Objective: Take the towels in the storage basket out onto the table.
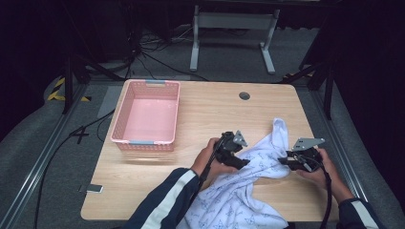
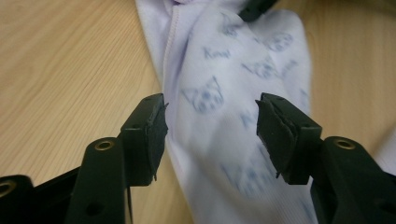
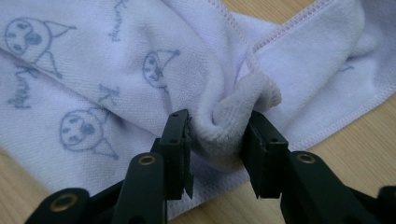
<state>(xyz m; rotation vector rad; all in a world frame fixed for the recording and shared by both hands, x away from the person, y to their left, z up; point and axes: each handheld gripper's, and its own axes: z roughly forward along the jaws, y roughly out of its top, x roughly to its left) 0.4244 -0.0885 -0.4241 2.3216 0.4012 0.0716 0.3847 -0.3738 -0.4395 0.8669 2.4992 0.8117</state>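
Note:
A white towel [image 1: 267, 152] printed with small grey cartoon faces lies crumpled on the wooden table [image 1: 215, 114] at the front right and hangs over the near edge. My left gripper [image 1: 243, 163] rests at its left side. In the left gripper view the towel [image 2: 215, 70] runs between and beneath the left gripper [image 2: 211, 126], whose pads stand apart from the cloth. My right gripper [image 1: 282, 162] is at the towel's right side. In the right gripper view the right gripper [image 3: 218, 135] has a rolled fold of the towel [image 3: 93, 70] pressed between both pads.
A pink plastic basket [image 1: 143, 142] stands at the table's back left with nothing inside. A round cable hole [image 1: 244, 96] sits near the far edge. A small dark object [image 1: 94, 188] lies at the front left corner. Cables cross the floor behind.

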